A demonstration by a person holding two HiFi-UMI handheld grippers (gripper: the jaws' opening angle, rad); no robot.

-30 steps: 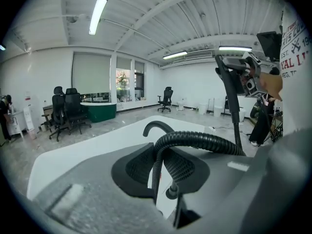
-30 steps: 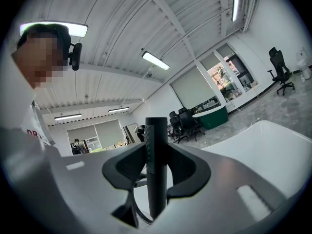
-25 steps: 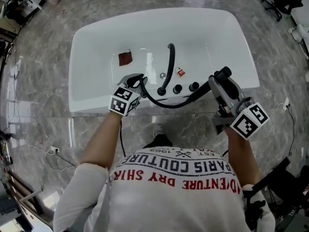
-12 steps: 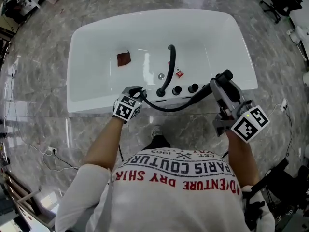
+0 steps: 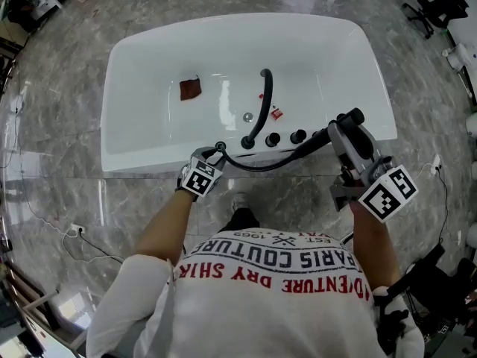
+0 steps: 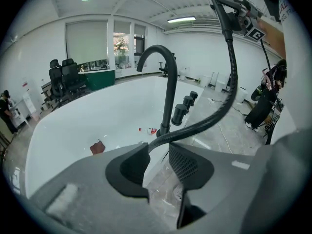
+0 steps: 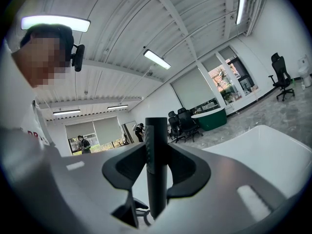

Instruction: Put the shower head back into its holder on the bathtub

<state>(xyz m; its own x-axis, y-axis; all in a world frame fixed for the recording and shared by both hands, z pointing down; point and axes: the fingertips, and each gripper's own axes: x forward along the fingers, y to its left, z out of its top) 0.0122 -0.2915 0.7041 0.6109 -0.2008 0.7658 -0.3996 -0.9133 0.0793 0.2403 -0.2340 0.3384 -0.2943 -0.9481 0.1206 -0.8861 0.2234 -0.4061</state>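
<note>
Head view: the left tongs (image 5: 215, 152) are at the near rim of the bathtub (image 5: 141, 66), around the black hose (image 5: 257, 167). The right tongs (image 5: 341, 129) carry the shower head (image 5: 320, 136) above the rim, further right.

Left gripper view: the jaws have just been opening and stand apart, with the hose loose between them.

Right gripper view: the jaws are clamped on the shower head.
</note>
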